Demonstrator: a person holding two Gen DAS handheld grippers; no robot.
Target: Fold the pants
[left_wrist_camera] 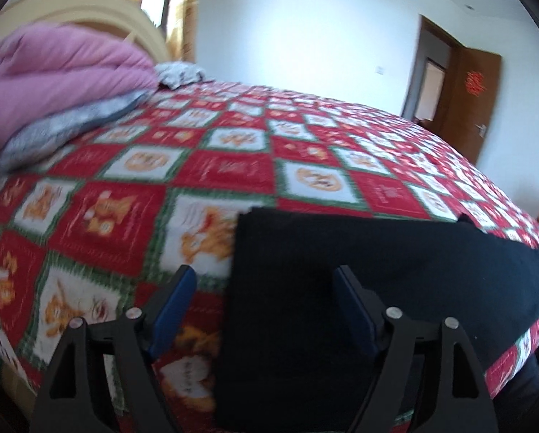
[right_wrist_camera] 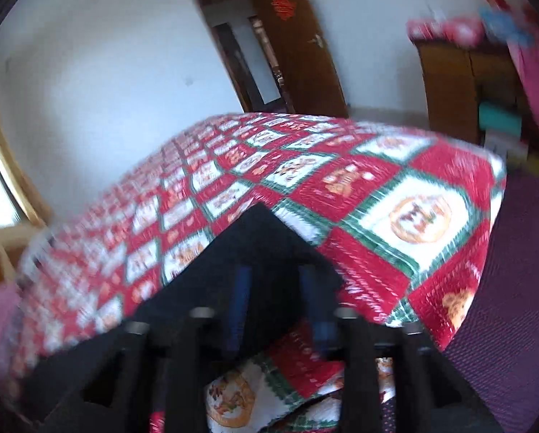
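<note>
The black pants [left_wrist_camera: 359, 270] lie flat on the bed near its front edge, stretched to the right in the left wrist view. My left gripper [left_wrist_camera: 265, 281] is open and empty, its blue-padded fingers over the pants' left end. In the right wrist view the pants [right_wrist_camera: 233, 252] come to a corner pointing away. My right gripper [right_wrist_camera: 274, 281] has its blue fingers a small gap apart at that corner. The view is blurred and I cannot tell if cloth is between them.
A red, white and green patterned bedspread [left_wrist_camera: 215, 166] covers the bed. A pink duvet [left_wrist_camera: 53, 72] and grey pillow [left_wrist_camera: 71, 126] lie at the head. A brown door [right_wrist_camera: 291, 43] is in the far wall. A wooden shelf [right_wrist_camera: 467, 83] stands right of the bed.
</note>
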